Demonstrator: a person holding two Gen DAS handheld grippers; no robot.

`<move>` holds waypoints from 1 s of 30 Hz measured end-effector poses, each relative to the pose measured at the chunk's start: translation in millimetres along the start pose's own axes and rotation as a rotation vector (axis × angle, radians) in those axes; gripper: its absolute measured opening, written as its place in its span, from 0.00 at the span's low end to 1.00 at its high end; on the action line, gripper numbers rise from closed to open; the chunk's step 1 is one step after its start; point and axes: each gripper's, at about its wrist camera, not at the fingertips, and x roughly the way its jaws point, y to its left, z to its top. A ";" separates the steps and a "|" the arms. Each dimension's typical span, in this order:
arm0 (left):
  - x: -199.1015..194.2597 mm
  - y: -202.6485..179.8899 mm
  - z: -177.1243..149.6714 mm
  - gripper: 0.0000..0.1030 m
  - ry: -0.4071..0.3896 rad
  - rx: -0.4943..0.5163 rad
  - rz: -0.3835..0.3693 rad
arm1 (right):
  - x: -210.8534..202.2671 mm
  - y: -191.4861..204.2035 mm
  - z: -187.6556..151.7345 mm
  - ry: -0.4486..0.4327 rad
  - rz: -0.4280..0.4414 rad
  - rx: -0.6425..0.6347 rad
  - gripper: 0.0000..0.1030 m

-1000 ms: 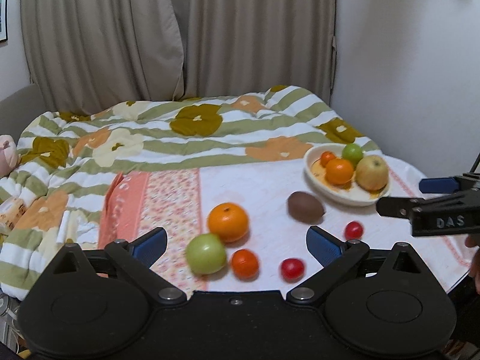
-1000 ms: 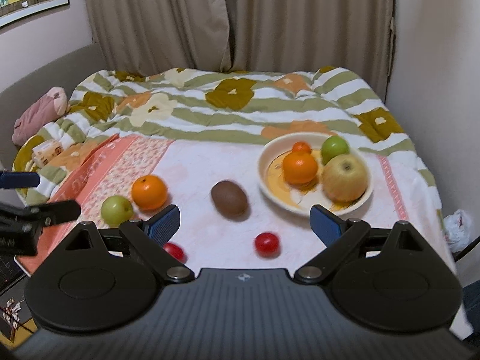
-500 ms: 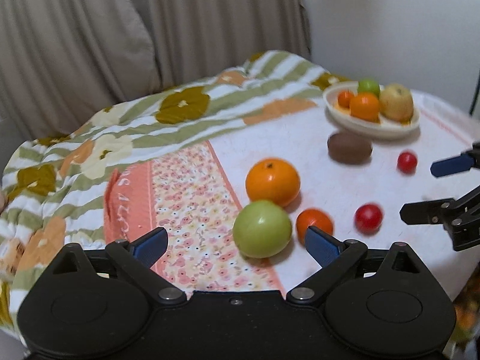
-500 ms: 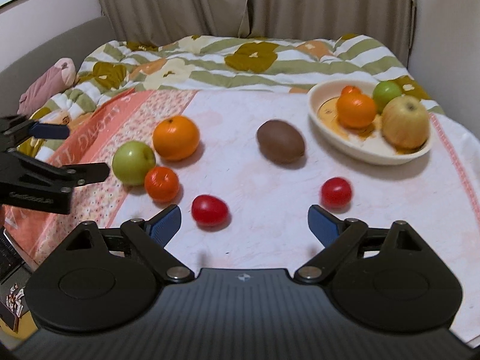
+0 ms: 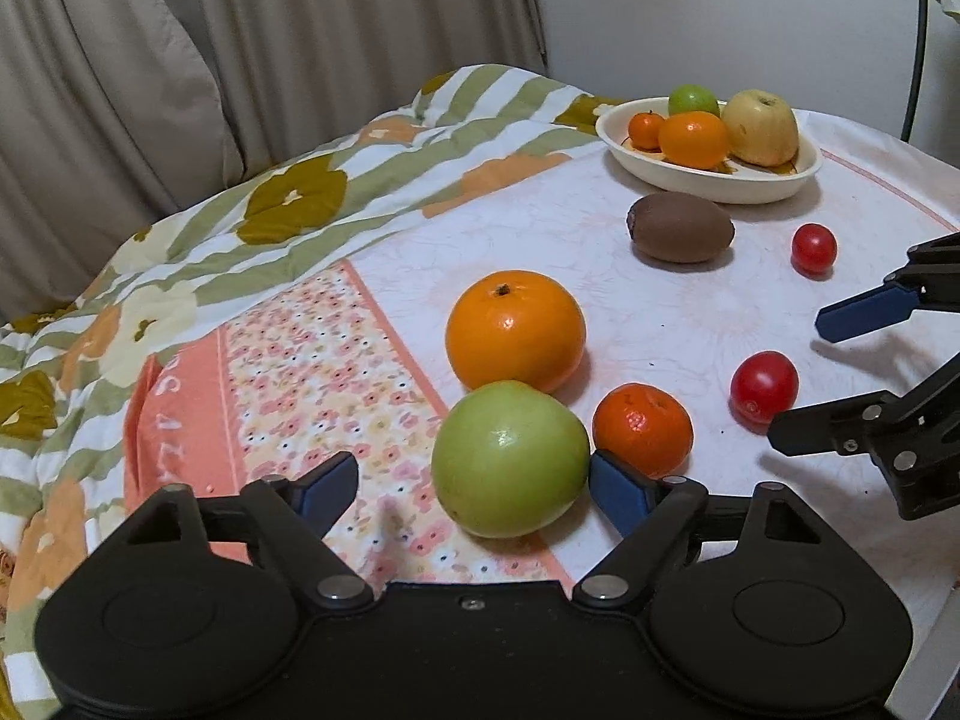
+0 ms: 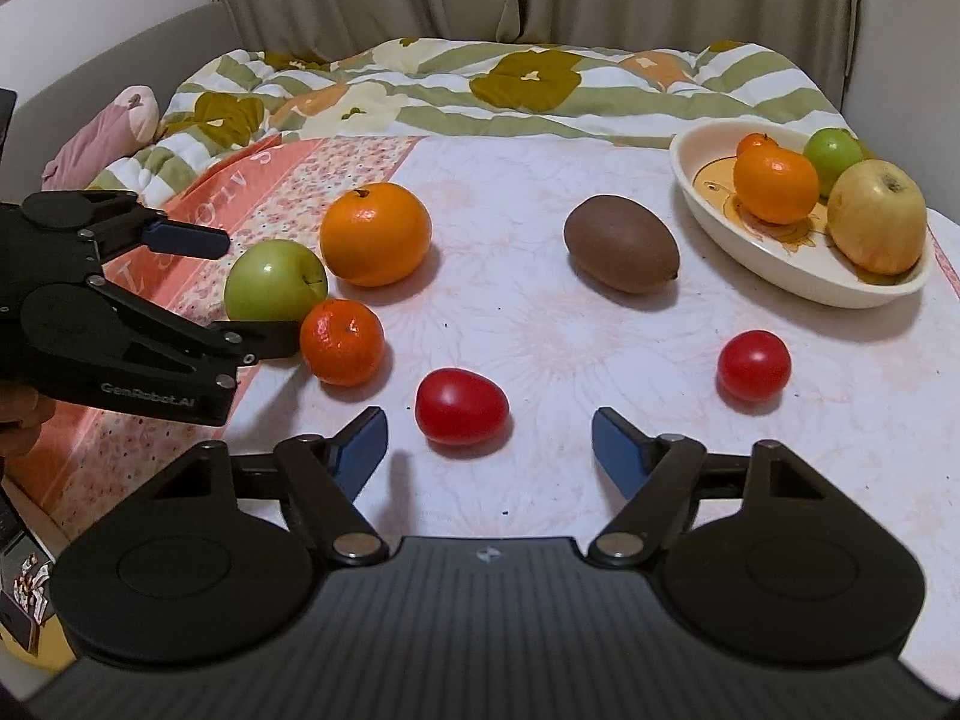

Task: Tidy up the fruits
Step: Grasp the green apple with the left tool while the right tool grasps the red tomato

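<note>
My left gripper is open, its fingers on either side of a green apple on the cloth; the right finger is at the apple's side. A large orange lies just behind it, a small mandarin to its right. My right gripper is open just short of a red tomato. A second tomato, a kiwi and a cream bowl of fruit lie farther on. The left gripper also shows in the right wrist view.
A striped floral quilt is bunched up behind the fruit, with curtains behind it. A pink soft toy lies at the far left. A wall stands close to the right of the bowl. The cloth's near edge drops off at the left.
Both grippers have moved forward and down. The left one has closed in around the green apple. The right one has come up to the nearer tomato. Both stay open.
</note>
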 end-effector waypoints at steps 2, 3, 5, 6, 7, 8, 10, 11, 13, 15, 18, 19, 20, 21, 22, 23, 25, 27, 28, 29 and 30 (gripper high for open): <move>1.1 1.4 1.2 0.84 -0.005 -0.004 -0.006 | 2.5 0.7 0.7 0.004 0.002 0.000 0.83; 1.8 2.7 1.8 0.84 -0.007 -0.008 -0.011 | 3.1 1.2 0.7 0.006 0.002 0.001 0.83; 2.5 3.9 3.1 0.81 -0.011 -0.013 -0.022 | 5.2 1.9 0.7 0.008 0.005 0.001 0.81; 2.8 4.3 3.7 0.80 -0.013 -0.014 -0.029 | 6.2 2.5 0.8 0.010 0.006 0.000 0.80; 3.0 3.6 4.5 0.77 -0.015 -0.013 -0.033 | 7.1 2.9 0.9 0.011 0.007 0.000 0.79; 3.3 3.3 5.1 0.75 -0.016 -0.011 -0.036 | 7.5 3.3 0.8 0.012 0.008 -0.001 0.78; 6.2 0.7 5.6 0.70 -0.005 -0.001 -0.047 | 8.2 4.5 0.9 0.015 0.009 -0.004 0.77; 7.7 -1.0 5.4 0.66 -0.002 0.006 -0.054 | 8.2 5.0 0.9 0.016 0.008 -0.006 0.76; 7.7 -3.0 5.4 0.61 -0.010 0.015 -0.058 | 8.8 5.4 1.5 0.017 0.008 -0.008 0.76; 8.0 -3.0 5.7 0.59 -0.009 0.012 -0.064 | 9.1 5.5 1.6 0.018 0.007 -0.010 0.75; 8.2 -1.7 5.6 0.58 -0.008 0.007 -0.069 | 9.1 5.8 2.0 0.019 0.008 -0.012 0.72; 8.0 -1.6 5.5 0.58 -0.008 0.006 -0.070 | 9.4 6.2 2.3 0.020 0.009 -0.015 0.72; 8.0 -1.6 5.6 0.58 -0.008 0.007 -0.069 | 9.5 6.5 2.4 0.020 0.009 -0.018 0.71; 7.7 -1.4 5.5 0.58 -0.007 0.008 -0.068 | 9.4 7.1 2.4 0.020 0.008 -0.022 0.71; 7.0 -1.4 4.9 0.58 -0.006 0.007 -0.067 | 9.6 7.6 2.6 0.019 0.008 -0.024 0.71; 6.4 -1.3 4.5 0.58 -0.005 0.003 -0.067 | 9.6 7.9 2.6 0.019 0.009 -0.027 0.70; 4.8 -0.7 3.3 0.58 -0.004 -0.008 -0.067 | 10.1 9.7 3.0 0.021 0.009 -0.034 0.69; 3.2 -0.2 2.1 0.58 -0.002 -0.018 -0.066 | 10.7 11.4 3.0 0.024 0.009 -0.040 0.66; 2.3 -0.4 1.4 0.58 -0.001 -0.021 -0.065 | 10.9 11.9 2.7 0.025 0.009 -0.043 0.66; 1.3 -0.5 0.7 0.58 -0.001 -0.023 -0.064 | 10.7 12.5 2.0 0.026 0.010 -0.044 0.65; 0.3 -0.7 -0.1 0.58 0.000 -0.026 -0.062 | 10.8 13.5 2.0 0.027 0.010 -0.045 0.64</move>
